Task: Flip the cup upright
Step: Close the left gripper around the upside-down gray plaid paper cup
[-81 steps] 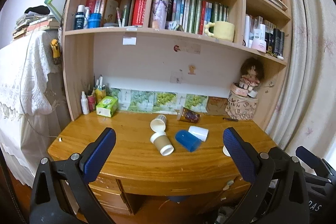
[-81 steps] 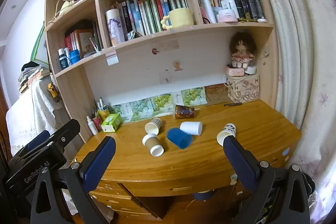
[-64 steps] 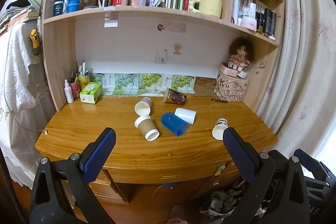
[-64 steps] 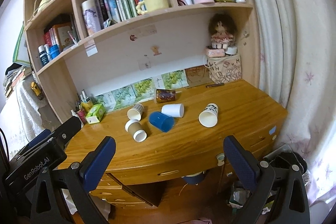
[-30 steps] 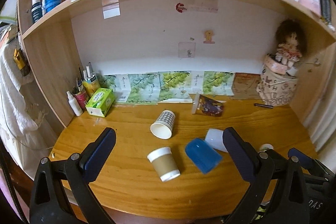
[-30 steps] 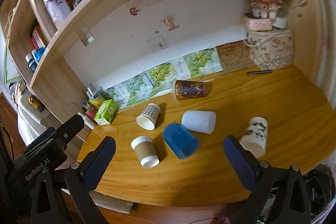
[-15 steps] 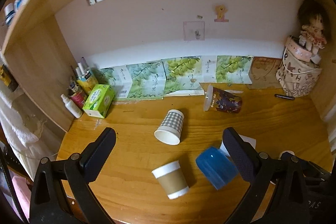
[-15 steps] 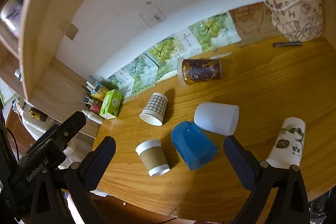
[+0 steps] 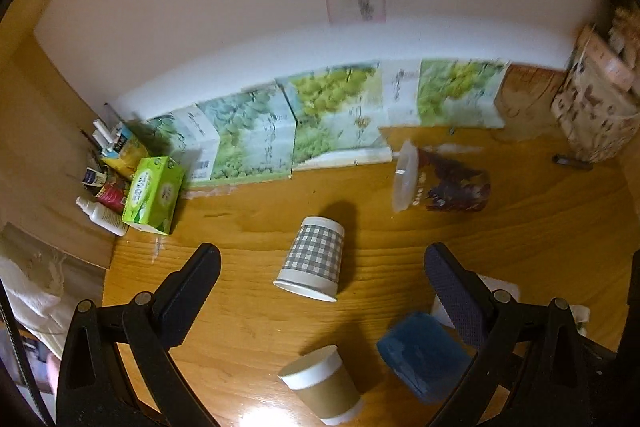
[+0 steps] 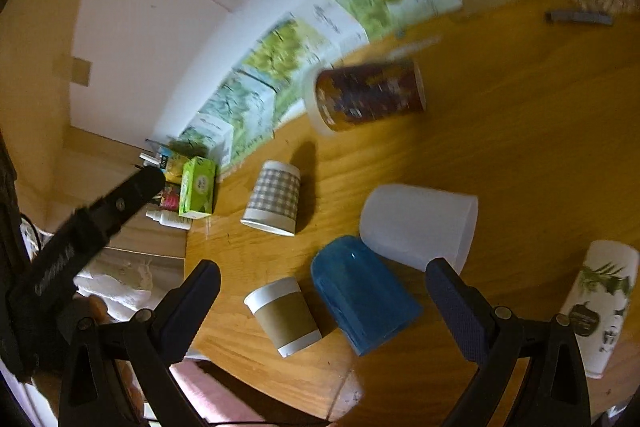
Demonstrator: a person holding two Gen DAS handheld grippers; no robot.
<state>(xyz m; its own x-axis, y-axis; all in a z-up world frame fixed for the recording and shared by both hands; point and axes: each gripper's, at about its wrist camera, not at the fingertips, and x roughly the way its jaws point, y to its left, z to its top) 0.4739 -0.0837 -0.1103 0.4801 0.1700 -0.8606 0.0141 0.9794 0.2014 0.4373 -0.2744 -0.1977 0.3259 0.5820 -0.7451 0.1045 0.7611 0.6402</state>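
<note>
Several cups lie on their sides on the wooden desk [image 9: 240, 307]. A grey checked paper cup [image 9: 314, 259] lies between the fingers of my open, empty left gripper [image 9: 320, 267], a little beyond them. A brown-sleeved paper cup [image 9: 324, 389], a blue plastic cup [image 9: 424, 357] and a dark printed cup [image 9: 444, 183] lie around it. My right gripper [image 10: 320, 277] is open and empty above the blue cup [image 10: 360, 295], with the brown-sleeved cup [image 10: 284, 315], the checked cup [image 10: 274, 197], a frosted white cup [image 10: 418, 225] and a plant-print cup [image 10: 600, 303] around it.
A green tissue box [image 9: 154, 193] and small bottles [image 9: 100, 215] stand at the desk's back left corner. Grape-print boxes [image 9: 332, 115] line the back wall. A patterned box [image 9: 596, 115] and a pen [image 9: 572, 161] are at the back right. The desk's front edge [image 10: 280, 379] is close.
Both grippers have moved forward and down toward the desk, so the cups look larger and nearer. The checked cup now lies between the left fingers. No cup has moved.
</note>
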